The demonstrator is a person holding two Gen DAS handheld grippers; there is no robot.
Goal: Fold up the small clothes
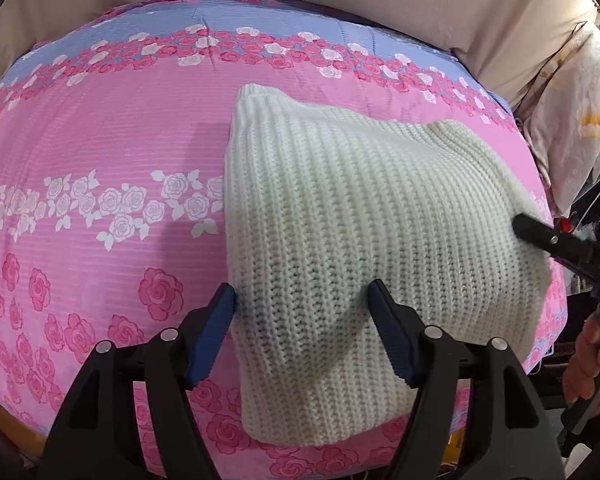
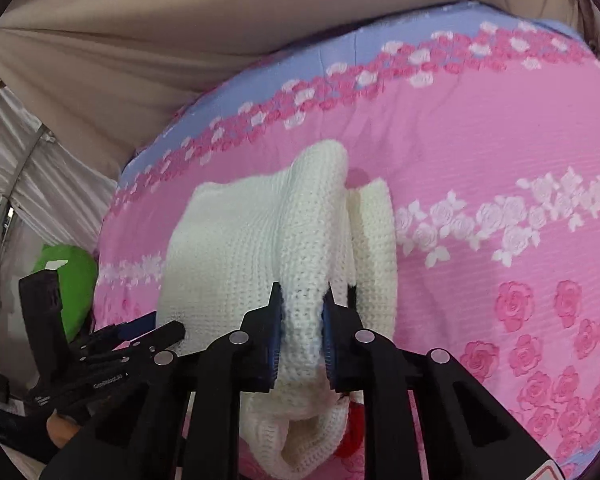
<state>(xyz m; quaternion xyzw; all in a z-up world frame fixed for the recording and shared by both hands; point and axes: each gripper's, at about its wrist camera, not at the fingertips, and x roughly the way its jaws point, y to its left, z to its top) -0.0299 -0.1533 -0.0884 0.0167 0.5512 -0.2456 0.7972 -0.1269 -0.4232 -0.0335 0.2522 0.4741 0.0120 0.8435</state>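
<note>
A cream knitted garment point(image 1: 340, 240) lies partly folded on a pink rose-patterned bedspread point(image 1: 100, 152). My left gripper point(image 1: 302, 336) is open, its blue-padded fingers astride the garment's near left part, with knit between them. My right gripper point(image 2: 302, 344) is shut on a raised ridge of the knitted garment point(image 2: 260, 240) and lifts it off the bedspread point(image 2: 500, 160). The right gripper's black finger point(image 1: 540, 236) shows at the garment's right edge in the left wrist view. The left gripper point(image 2: 100, 356) shows at the lower left of the right wrist view.
Beige fabric point(image 1: 420, 0) backs the bed. A floral pillow point(image 1: 572, 128) lies at the bed's right side. A green soft object point(image 2: 72, 280) sits beside the bed. A small red thing point(image 2: 352, 432) peeks from under the garment. The bedspread's near edge runs below the left gripper.
</note>
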